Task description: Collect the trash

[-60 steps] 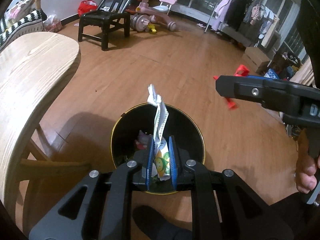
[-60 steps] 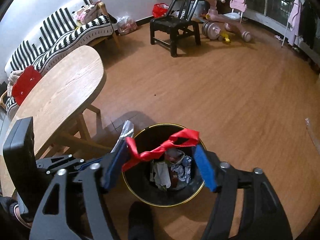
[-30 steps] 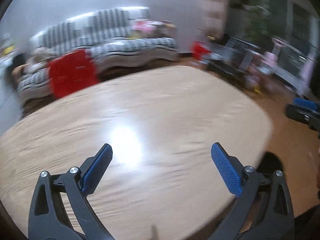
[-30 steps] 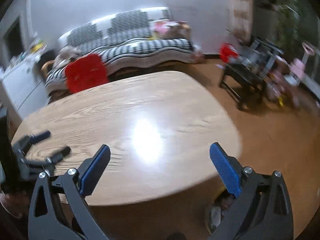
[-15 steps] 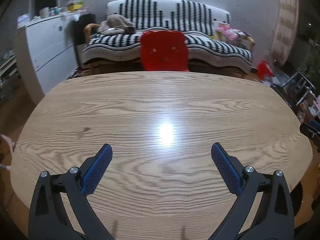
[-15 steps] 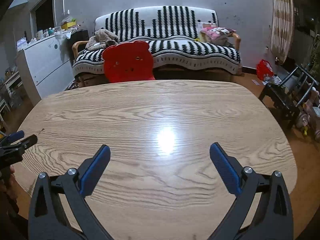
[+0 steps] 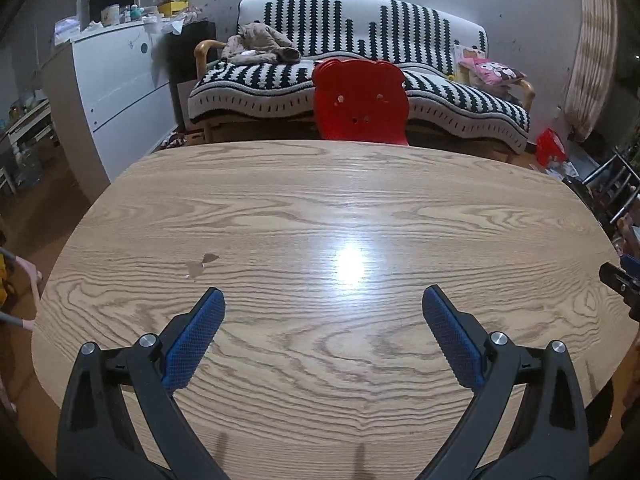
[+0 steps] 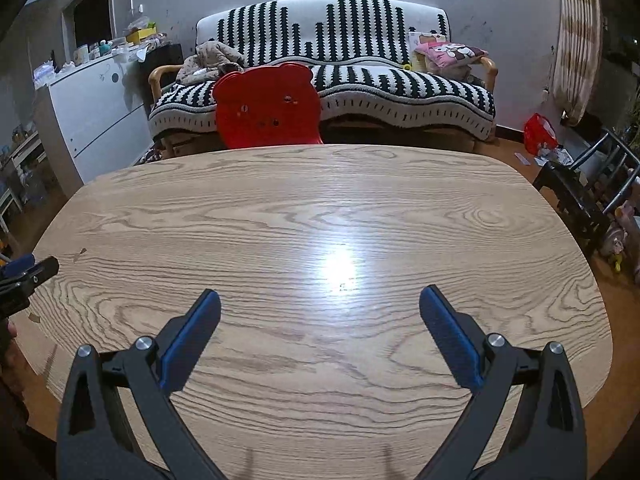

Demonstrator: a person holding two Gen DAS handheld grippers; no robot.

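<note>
Both wrist views look across an oval wooden table (image 7: pixel 320 208) (image 8: pixel 320 200) with no trash on its top. My left gripper (image 7: pixel 323 300) hovers over the near edge, wide open, nothing between its blue pads (image 7: pixel 192 340). My right gripper (image 8: pixel 320 300) is also wide open and holds nothing. The right gripper's tip (image 7: pixel 620 280) shows at the right edge of the left wrist view; the left gripper's tip (image 8: pixel 24 272) shows at the left edge of the right wrist view. The trash bin is out of view.
A red bear-shaped chair (image 7: pixel 360 100) (image 8: pixel 266 106) stands at the table's far side, before a black-and-white striped sofa (image 8: pixel 340 60). A white cabinet (image 7: pixel 108 92) is on the left, a black chair (image 8: pixel 592 184) on the right. A small chip (image 7: pixel 200 264) marks the tabletop.
Two seconds ago both grippers held trash over the black bin: a wrapper in the left, a red ribbon in the right. Both now stand open over the table, swung away from the bin.
</note>
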